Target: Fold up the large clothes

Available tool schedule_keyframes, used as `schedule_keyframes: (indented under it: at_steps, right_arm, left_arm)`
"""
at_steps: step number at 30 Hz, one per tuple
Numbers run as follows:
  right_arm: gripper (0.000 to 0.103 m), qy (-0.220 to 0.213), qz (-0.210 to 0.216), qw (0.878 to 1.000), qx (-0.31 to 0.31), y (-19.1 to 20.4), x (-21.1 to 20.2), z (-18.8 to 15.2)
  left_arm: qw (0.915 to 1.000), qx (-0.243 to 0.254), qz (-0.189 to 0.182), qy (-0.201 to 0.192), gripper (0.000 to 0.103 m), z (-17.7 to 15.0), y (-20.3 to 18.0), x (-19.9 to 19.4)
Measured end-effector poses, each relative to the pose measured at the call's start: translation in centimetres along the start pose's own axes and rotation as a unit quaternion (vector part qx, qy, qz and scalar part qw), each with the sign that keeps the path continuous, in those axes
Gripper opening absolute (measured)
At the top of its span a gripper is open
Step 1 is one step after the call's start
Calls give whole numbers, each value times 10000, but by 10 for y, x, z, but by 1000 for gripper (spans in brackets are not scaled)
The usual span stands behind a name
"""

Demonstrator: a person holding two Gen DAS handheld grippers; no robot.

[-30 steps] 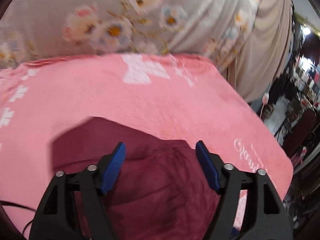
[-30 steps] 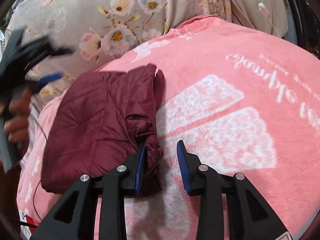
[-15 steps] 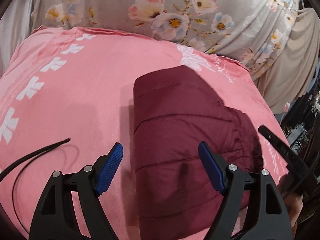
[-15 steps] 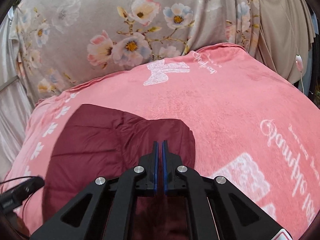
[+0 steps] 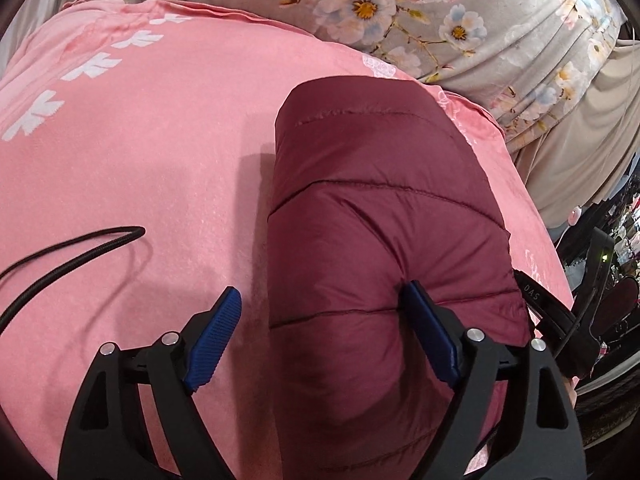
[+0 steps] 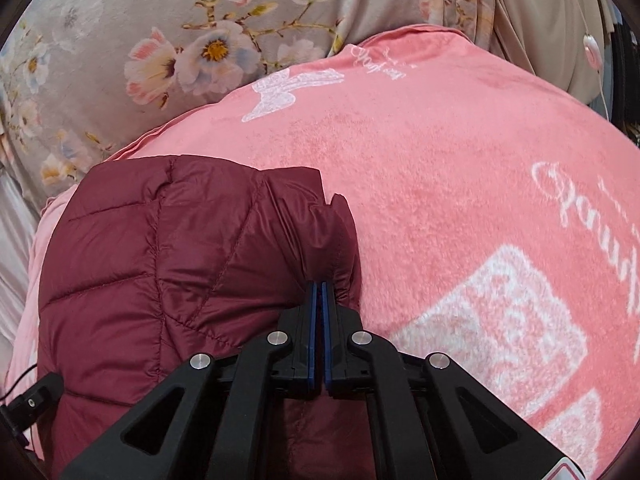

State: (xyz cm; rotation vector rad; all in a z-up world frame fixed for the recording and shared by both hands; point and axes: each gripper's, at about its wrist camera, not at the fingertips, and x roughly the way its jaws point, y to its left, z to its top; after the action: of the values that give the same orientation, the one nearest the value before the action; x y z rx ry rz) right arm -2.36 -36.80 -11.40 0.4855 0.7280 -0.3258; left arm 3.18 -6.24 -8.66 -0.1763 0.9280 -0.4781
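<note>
Folded maroon puffer jacket [image 5: 384, 248] lay on the pink blanket [image 5: 132, 152], long axis toward 12 o'clock; left gripper [image 5: 320, 336] spread astride its near end, right gripper [image 6: 319, 300] pinching its right-hand edge.

Left gripper [image 5: 322, 322] fingers spread wide; right gripper [image 6: 319, 292] fingers pressed together.

Garment: maroon quilted jacket [image 5: 384, 240], folded into a long padded bundle.
Support: pink blanket [image 5: 160, 152] with white prints.
Left gripper [image 5: 320, 320]: jaws spread wide; right pad presses the jacket, left pad over blanket.
Cable: black cable [image 5: 72, 256] looped on blanket, left.
Background: floral fabric [image 5: 400, 12].
</note>
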Motion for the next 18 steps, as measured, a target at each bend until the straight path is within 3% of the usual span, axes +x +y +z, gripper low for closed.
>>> schedule_keyframes:
  at_steps: [4,7,8,9,11,14,18]
  right_arm:
    - [0,69,128,9999,83,-4,5,0]
    - [10,96,170,9997,162,-6,-5,4]
    - [19,72,272,9991,303,-10,-19,1]
    - [39,15,473,9978,460,-14,-33,-3]
    - [65,-60,827,9944,656,-24,-59,-14]
    - [67,209,957,9925,729,-37,-76,-34]
    - [68,911,1346,9814,1024,-48,-64,-64]
  left_arm:
    - [9997,-137,-130,132,87,0,7,9]
    - [9989,-303,-258,259,90,0,15,15]
    - [9985,-327,-323,313,90,1,17,15]
    - [9979,-363,-390,370,90,2,20,13]
    - [9952,-509,-647,536,88,7,28,4]
    - [9923,-627,-919,554,90,8,35,-8]
    - [9831,-777,-1366,938,94,3,33,0]
